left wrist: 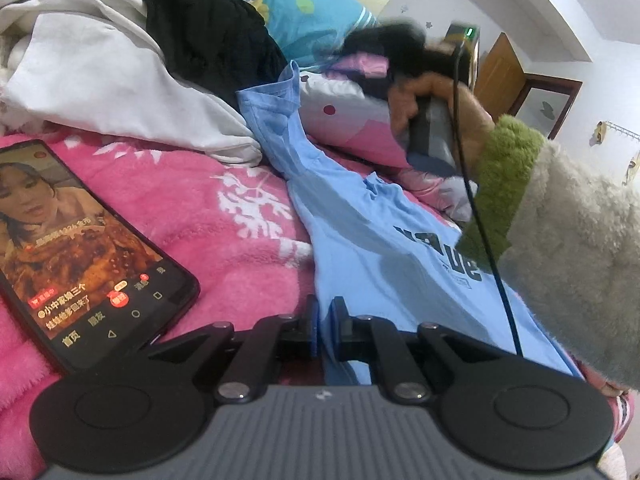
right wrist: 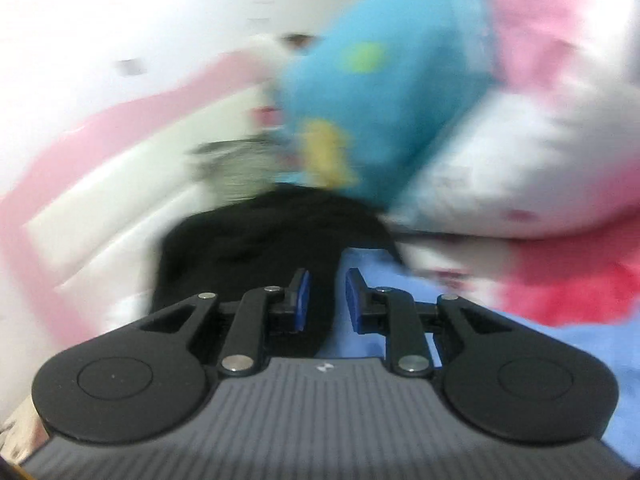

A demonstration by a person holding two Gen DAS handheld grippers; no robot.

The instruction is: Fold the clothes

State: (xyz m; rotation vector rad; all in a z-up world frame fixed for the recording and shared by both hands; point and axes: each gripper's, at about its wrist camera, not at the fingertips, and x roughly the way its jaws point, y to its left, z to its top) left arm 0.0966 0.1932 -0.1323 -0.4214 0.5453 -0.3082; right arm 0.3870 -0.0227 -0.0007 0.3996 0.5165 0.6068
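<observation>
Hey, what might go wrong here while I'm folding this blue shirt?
The phone lies on the pink blanket right beside the blue shirt; pulling the cloth may drag or flip it. The right gripper hangs open over the black garment and may catch that instead.

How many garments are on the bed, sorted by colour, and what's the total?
Light blue: 1, the T-shirt, its hem in the left gripper jaws.
White: 1, the crumpled garment.
Black: 1, the garment on the pile.
Total: 3. The pile may hide more.
</observation>
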